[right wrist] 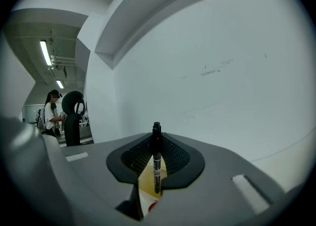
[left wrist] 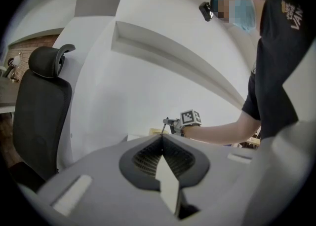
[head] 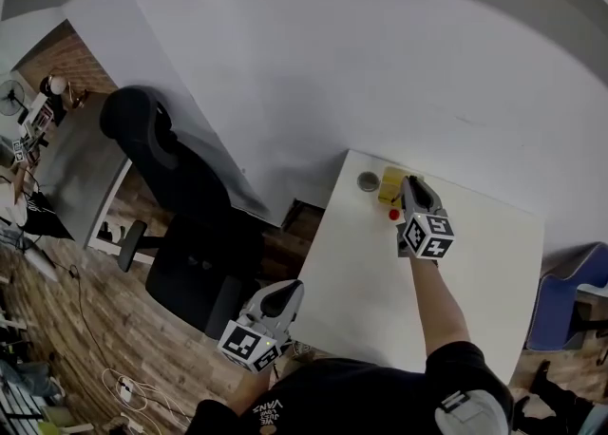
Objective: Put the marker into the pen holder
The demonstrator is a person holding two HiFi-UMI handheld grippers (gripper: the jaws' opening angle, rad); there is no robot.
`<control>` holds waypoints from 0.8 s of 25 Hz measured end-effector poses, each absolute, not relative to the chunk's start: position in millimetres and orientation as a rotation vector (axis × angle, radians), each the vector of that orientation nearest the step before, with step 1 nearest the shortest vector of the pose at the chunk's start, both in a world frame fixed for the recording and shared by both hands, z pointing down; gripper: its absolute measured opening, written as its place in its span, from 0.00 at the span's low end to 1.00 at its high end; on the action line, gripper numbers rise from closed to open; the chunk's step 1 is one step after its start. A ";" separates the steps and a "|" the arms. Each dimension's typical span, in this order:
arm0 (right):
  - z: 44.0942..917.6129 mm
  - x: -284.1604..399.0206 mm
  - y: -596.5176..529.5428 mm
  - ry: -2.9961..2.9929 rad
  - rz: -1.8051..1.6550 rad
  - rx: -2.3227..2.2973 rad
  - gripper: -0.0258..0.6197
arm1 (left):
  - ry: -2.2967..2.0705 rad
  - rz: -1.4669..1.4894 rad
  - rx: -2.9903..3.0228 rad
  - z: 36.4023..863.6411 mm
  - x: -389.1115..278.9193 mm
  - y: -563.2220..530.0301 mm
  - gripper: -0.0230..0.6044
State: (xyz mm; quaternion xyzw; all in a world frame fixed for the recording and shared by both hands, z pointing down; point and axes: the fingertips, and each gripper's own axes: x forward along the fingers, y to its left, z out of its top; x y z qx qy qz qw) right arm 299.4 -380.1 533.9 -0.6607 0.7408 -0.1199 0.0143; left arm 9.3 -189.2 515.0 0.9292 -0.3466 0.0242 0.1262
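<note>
The right gripper [right wrist: 156, 135] has its fingers squeezed onto a thin black marker pen [right wrist: 156, 163]. The marker stands straight up between them. Its bottom end hangs over a yellow boxy holder [head: 389, 186] at the far side of the white table [head: 380, 300]. A small grey round cup [head: 368, 180] sits at the holder's 9 o'clock. A little red thing [head: 394, 215] lies at its 6 o'clock. The left gripper [left wrist: 162, 138] has its fingers pressed together with nothing in them. It is off the table's edge, at 7 o'clock from it, near a black office chair [head: 180, 196].
</note>
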 end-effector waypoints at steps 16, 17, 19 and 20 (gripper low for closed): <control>580.9 254.7 -389.5 2.537 -0.376 -2.063 0.12 | -1.080 0.092 2.692 523.1 -9.0 -189.5 0.12; 583.2 252.8 -389.6 2.548 -0.379 -2.061 0.12 | -1.083 0.090 2.690 523.4 -9.9 -189.0 0.12; 587.3 249.4 -389.7 2.570 -0.385 -2.056 0.12 | -1.084 0.085 2.683 524.9 -12.0 -187.7 0.12; 589.4 247.6 -389.7 2.580 -0.386 -2.055 0.12 | -1.086 0.082 2.680 525.5 -13.5 -187.1 0.12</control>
